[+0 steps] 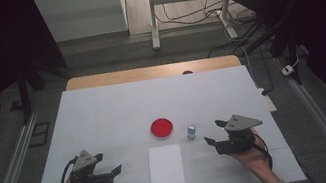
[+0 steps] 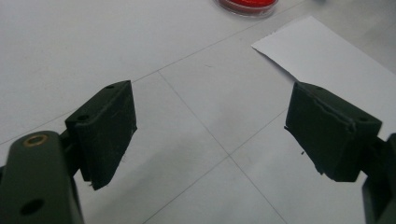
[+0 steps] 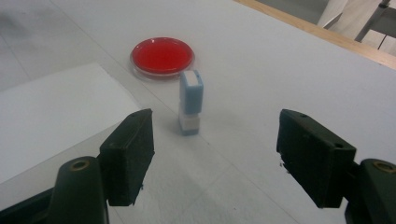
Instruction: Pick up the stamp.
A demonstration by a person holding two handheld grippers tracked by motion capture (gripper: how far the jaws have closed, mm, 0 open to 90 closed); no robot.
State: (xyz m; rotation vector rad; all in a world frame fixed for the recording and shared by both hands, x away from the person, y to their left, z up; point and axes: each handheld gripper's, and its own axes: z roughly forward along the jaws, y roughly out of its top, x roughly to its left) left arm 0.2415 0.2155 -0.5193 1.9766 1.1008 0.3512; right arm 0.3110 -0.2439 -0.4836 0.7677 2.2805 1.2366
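Observation:
A round red dish [image 1: 161,128] [image 3: 162,56] [image 2: 247,6] sits near the middle of the white table. Just right of it a small blue and white stamp-like block [image 1: 191,132] [image 3: 190,101] stands upright. A white sheet of paper [image 1: 166,168] [image 2: 336,60] [image 3: 51,112] lies in front of the dish. My left gripper [image 1: 111,162] [image 2: 210,135] rests low at the left of the paper, open and empty. My right gripper [image 1: 215,132] [image 3: 215,158] is open at the right, its jaws facing the block a short way off.
The table's wooden far edge [image 1: 152,72] shows beyond the white cover. Behind it stand a desk frame [image 1: 153,17] and loose cables [image 1: 197,11] on the floor. Metal rails [image 1: 10,174] run along both sides.

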